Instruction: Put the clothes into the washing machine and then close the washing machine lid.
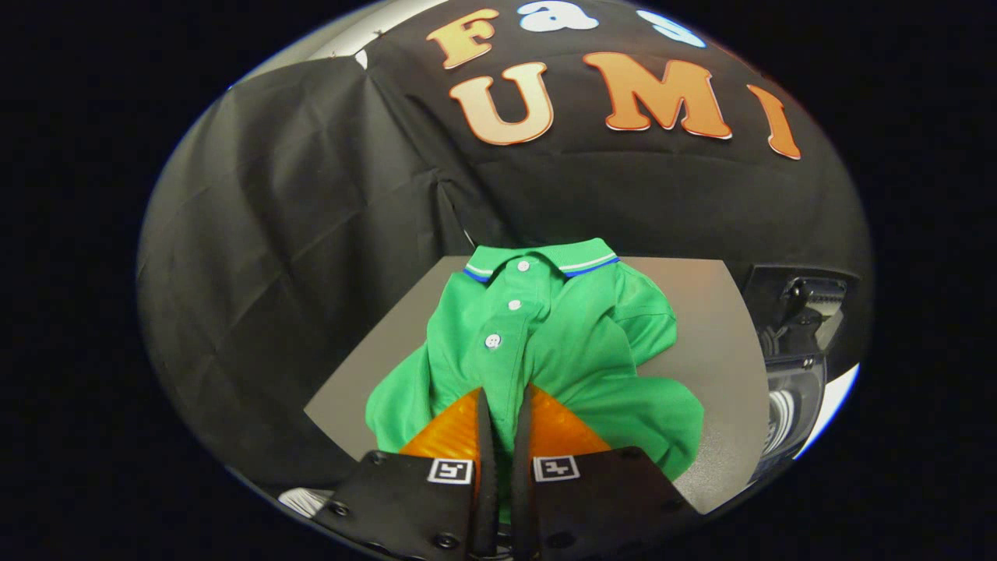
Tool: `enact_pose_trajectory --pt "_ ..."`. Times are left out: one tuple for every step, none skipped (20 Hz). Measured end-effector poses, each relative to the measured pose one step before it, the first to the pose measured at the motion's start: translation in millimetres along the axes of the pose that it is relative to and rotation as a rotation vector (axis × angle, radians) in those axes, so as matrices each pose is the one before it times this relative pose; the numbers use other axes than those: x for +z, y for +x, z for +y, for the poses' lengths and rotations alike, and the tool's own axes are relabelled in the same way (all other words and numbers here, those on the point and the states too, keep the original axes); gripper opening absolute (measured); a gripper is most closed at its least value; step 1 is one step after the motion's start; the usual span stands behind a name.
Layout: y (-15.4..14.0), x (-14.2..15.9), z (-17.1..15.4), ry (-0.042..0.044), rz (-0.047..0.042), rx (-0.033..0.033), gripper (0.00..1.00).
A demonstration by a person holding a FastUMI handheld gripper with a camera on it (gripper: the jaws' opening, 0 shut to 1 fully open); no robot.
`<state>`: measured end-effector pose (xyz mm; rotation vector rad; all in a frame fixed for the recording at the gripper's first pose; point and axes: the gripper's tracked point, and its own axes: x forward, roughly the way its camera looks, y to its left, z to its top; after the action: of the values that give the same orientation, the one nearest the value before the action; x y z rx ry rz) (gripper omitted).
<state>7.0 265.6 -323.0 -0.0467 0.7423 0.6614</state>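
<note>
We see the green polo shirt (545,343) lying crumpled on the grey table (716,327), collar away from us and buttons up; our gripper (505,405) sits right over its lower part, the jaws drawn nearly together with a narrow strip of green fabric showing in the gap between them; it looks as though they pinch a fold of the shirt, though we cannot be fully sure both fingers press on it. Beyond the table's far right side stands a dark appliance with a glassy curved part (794,389), which we take for the washing machine; whether its lid is up we cannot tell.

We judge the task to be at its very start; the shirt rests on the table, nothing has gone into the machine, and the lid is yet to be closed. What is left: lift the shirt free, carry it across to the right, drop it through the opening, then shut the lid.
</note>
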Motion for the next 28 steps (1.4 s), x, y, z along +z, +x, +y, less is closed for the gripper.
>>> enact_pose_trajectory --pt "-0.79 2.10 -1.35 0.00407 -0.01037 0.01049 0.15" --pt "-6.54 6.88 -2.49 0.00782 -0.01822 0.01115 0.15" --pt "-7.78 7.59 -3.57 0.00906 -0.02279 0.00982 0.15" --pt "-7.33 9.70 -5.77 0.00838 -0.02100 0.00286 0.15" --pt "-7.82 10.61 -6.41 0.00434 -0.02399 0.00624 0.14" --pt "-9.16 14.91 -7.18 0.00150 -0.02849 0.00366 0.14" --pt "-7.09 15.80 -7.14 -0.00101 -0.02854 0.00634 0.14" --pt "-10.04 14.50 -8.02 -0.00565 -0.01867 0.00384 0.15" --pt "-8.82 12.59 -9.72 -0.00858 -0.01444 0.00322 0.15" --pt "-9.85 10.81 -10.50 -0.00661 -0.01422 0.00243 0.15" --pt "-11.58 12.61 -9.07 -0.00183 -0.02312 0.00145 0.15" --pt "-11.32 10.58 -10.34 0.00202 -0.02151 0.00144 0.15" --pt "-10.53 8.24 -10.02 0.00065 -0.01615 -0.00177 0.15" --pt "-8.76 7.79 -12.41 0.00042 -0.01366 -0.00682 0.15" --pt "-6.91 7.08 -12.48 0.00074 -0.01439 -0.01232 0.14" --pt "-5.66 6.64 -14.23 0.00171 -0.01798 -0.01297 0.14" --pt "-6.70 6.01 -14.58 0.00596 -0.01507 -0.01665 0.14" --pt "-5.65 6.25 -14.88 0.01205 -0.01365 -0.01411 0.14" --pt "-6.73 5.38 -13.43 0.01355 -0.01271 -0.01122 0.14" --pt "-6.85 6.28 -12.99 0.01261 -0.01064 -0.01160 0.14" --pt "-6.61 6.67 -14.08 0.01038 -0.01219 -0.01393 0.14" --pt "-5.68 6.37 -14.83 0.00637 -0.01091 -0.01513 0.14" --pt "-3.43 4.70 -14.43 0.00484 -0.00873 -0.01631 0.14" --pt "-5.17 4.53 -15.07 0.00514 -0.00800 -0.01643 0.15" --pt "-3.73 4.05 -13.68 0.00468 -0.00645 -0.01632 0.14" --pt "-3.44 3.80 -13.10 0.00262 -0.00449 -0.01538 0.14" --pt "-1.52 3.37 -11.65 0.00027 -0.00524 -0.01451 0.14" --pt "-1.51 3.51 -11.19 -0.00005 -0.00630 -0.01518 0.14"
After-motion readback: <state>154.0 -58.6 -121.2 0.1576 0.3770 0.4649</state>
